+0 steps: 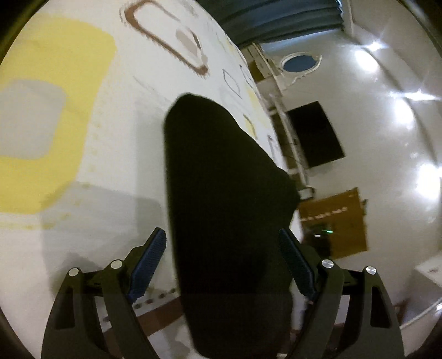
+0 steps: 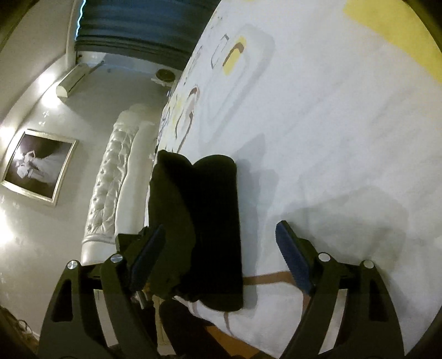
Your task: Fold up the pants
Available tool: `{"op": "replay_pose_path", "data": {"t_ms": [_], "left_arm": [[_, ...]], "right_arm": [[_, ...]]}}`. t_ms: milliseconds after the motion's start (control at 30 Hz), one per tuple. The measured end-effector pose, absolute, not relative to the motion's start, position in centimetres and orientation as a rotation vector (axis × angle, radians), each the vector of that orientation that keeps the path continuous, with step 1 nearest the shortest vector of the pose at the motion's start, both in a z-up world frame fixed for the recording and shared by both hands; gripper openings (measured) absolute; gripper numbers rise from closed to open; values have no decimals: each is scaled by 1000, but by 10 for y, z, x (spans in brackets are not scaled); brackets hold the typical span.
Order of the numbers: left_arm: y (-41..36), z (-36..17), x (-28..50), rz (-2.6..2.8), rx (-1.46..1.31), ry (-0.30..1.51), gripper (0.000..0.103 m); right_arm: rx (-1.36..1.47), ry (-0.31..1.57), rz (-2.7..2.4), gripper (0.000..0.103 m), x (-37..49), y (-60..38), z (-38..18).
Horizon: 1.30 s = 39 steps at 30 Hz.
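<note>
The black pants (image 1: pixel 221 193) lie folded into a long narrow bundle on a white bed sheet (image 1: pixel 110 165) with yellow and brown shapes. My left gripper (image 1: pixel 221 234) is open, and the bundle's near end runs between its blue pads (image 1: pixel 149 262) without being pinched. In the right wrist view the same pants (image 2: pixel 204 221) lie near the edge of the sheet (image 2: pixel 331 138). My right gripper (image 2: pixel 220 227) is open too, straddling the bundle. Its left finger sits close by the cloth's edge and its right finger stands well apart over bare sheet.
The bed's edge runs just beside the pants. Beyond it are a white tufted headboard (image 2: pixel 110 187), a framed picture (image 2: pixel 38 165), an air conditioner (image 2: pixel 74 80) and dark curtains (image 2: pixel 132 24). The left wrist view shows a dark screen (image 1: pixel 315 132) and a wooden cabinet (image 1: pixel 334 221).
</note>
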State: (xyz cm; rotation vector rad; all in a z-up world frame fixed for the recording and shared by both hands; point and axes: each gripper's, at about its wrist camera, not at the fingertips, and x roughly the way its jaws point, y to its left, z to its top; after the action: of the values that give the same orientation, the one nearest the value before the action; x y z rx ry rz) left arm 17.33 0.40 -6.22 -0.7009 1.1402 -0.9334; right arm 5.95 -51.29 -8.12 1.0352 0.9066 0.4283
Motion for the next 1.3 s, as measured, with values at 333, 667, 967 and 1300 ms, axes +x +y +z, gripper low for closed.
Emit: {"op": "replay_pose_path", "data": {"t_ms": [333,667,967,1300], "left_arm": [[-24,-65,182,-1000,-627,1165,86],[-31,-64,180,-988,-539,1154,78],[-27,-69,180,-954,-483,1157,43],[-17,-50,179,-945,-488,1115,33]], "right_arm": [[935,1004,540,89,98,-487,-77],[784,1085,639,91,126,-442,-66],[744,1096,584,44,121,-441,-68],[711,1008,601,32,133,-419,-42]]}}
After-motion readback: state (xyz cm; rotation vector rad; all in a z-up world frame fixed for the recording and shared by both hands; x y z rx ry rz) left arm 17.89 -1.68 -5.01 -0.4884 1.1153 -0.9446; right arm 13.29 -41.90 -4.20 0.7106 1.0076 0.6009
